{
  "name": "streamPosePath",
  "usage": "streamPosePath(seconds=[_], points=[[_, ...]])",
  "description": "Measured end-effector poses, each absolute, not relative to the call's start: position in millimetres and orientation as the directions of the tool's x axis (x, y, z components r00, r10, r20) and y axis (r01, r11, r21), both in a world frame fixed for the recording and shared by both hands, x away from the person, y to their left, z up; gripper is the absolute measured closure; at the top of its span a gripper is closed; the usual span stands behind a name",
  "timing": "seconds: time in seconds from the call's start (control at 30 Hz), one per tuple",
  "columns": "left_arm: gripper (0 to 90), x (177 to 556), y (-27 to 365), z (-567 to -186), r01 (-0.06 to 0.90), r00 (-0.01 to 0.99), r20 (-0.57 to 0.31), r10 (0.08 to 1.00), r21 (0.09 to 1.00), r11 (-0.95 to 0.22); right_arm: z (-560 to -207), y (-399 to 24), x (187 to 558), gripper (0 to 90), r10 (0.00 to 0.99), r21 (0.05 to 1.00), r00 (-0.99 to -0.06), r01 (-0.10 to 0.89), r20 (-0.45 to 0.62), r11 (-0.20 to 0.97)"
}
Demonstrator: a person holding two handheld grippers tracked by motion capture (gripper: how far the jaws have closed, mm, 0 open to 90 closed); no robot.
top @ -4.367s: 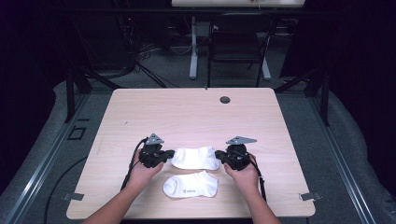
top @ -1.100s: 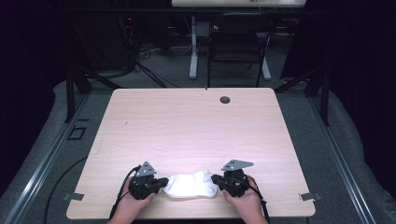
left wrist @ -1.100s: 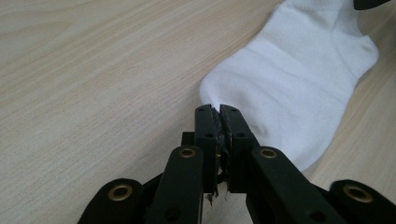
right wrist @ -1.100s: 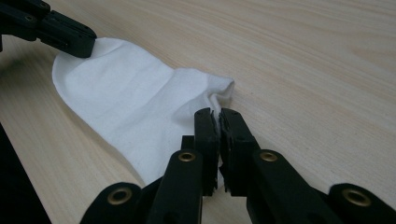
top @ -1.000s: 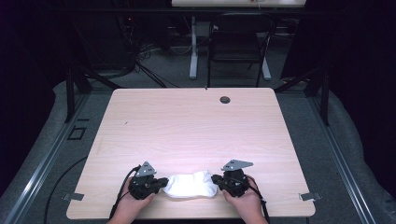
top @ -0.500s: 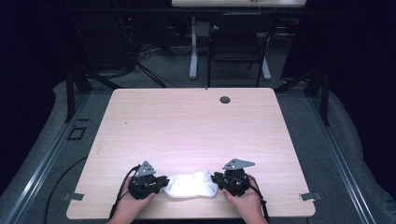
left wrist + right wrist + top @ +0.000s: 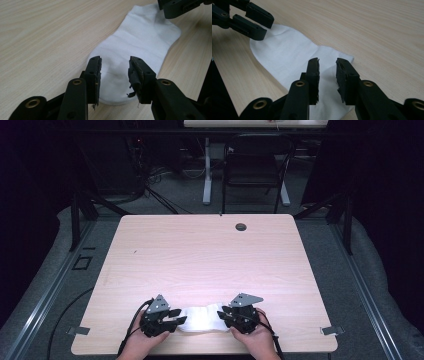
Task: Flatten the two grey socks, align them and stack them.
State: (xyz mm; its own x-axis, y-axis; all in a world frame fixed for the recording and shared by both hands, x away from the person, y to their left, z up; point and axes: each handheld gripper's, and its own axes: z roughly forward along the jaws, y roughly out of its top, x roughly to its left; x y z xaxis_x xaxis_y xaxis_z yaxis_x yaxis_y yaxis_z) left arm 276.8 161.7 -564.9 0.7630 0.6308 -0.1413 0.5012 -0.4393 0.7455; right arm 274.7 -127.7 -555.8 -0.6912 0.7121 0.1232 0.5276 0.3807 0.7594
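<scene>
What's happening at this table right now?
A person holds a gripper in each hand at the near edge of the table. A white sock lies flat between them. The left gripper is at one end of the sock and the right gripper at the other, each with its jaws open over the fabric and nothing clamped. Whether a second sock lies beneath cannot be told.

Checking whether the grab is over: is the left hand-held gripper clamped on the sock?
Apart. The left gripper view shows the left hand-held gripper with its jaws spread, the white sock lying flat between and beyond them, unpinched.
</scene>
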Motion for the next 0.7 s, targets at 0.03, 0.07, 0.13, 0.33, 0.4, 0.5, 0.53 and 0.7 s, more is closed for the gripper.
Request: streamPosePath(seconds=[0.03,0.07,0.13,0.33,0.4,0.5,0.53,0.7], points=[[60.2,277,161,-566,0.501,0.765,-0.141,0.629,0.743,-0.443,-557,-128,276,69.5,0.71,0.749,-0.694,0.534,0.122,0.393],[59.3,277,161,-567,0.504,0.767,-0.144,0.626,0.74,-0.447,-559,-128,276,68.7,0.713,0.749,-0.689,0.538,0.126,0.388],[58.6,276,161,-568,0.501,0.769,-0.136,0.625,0.736,-0.456,-562,-128,277,67.6,0.713,0.736,-0.69,0.545,0.121,0.402],[56.4,275,161,-572,0.507,0.77,-0.141,0.622,0.727,-0.463,-567,-129,276,65.8,0.711,0.716,-0.696,0.546,0.101,0.434],[55.5,276,161,-573,0.506,0.771,-0.136,0.622,0.724,-0.469,-568,-129,276,65.6,0.712,0.708,-0.695,0.552,0.099,0.441],[55.2,275,162,-574,0.504,0.774,-0.131,0.619,0.72,-0.477,-569,-130,276,65.6,0.713,0.708,-0.694,0.553,0.1,0.439],[55.0,275,162,-574,0.504,0.774,-0.131,0.619,0.72,-0.477,-569,-130,275,65.6,0.714,0.705,-0.693,0.556,0.101,0.44],[54.3,275,163,-578,0.505,0.777,-0.134,0.615,0.717,-0.481,-571,-130,275,65.9,0.708,0.687,-0.699,0.562,0.098,0.459]])
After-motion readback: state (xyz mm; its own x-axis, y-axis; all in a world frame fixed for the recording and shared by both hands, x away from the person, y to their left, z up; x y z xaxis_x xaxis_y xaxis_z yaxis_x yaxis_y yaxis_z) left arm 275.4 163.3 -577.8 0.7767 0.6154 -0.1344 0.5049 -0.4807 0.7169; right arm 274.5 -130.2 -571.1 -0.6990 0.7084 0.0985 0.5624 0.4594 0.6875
